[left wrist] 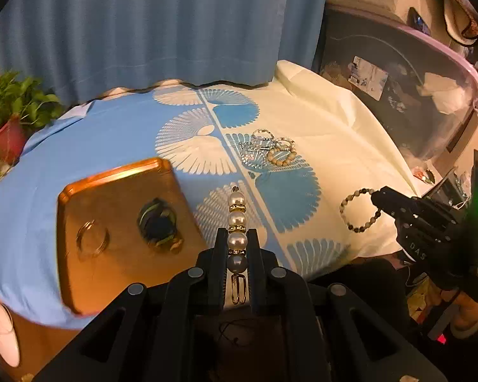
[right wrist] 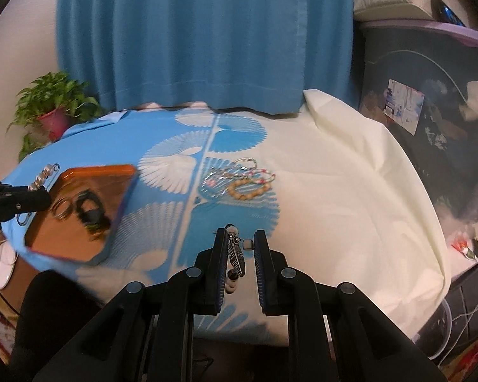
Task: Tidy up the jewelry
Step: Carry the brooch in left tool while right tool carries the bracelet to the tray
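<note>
Two pieces in tray (left wrist: 118, 191); pile (left wrist: 271, 148) left; left hand-held gripper (left wrist: 237, 248) clamping pearl bracelet (left wrist: 237, 222), right hand-held gripper (right wrist: 239, 248) clamping bead bracelet (left wrist: 360, 210).

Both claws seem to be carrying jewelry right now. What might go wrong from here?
The left claw pinches the pearl bar clip by its rear end only, so most of it sticks out forward; it might pivot or slip before reaching the gold tray.

The right claw holds the beaded bracelet by a short section, and its feather charm dangles between the fingers; the loose loop could snag the pile of bracelets on the cloth.
</note>
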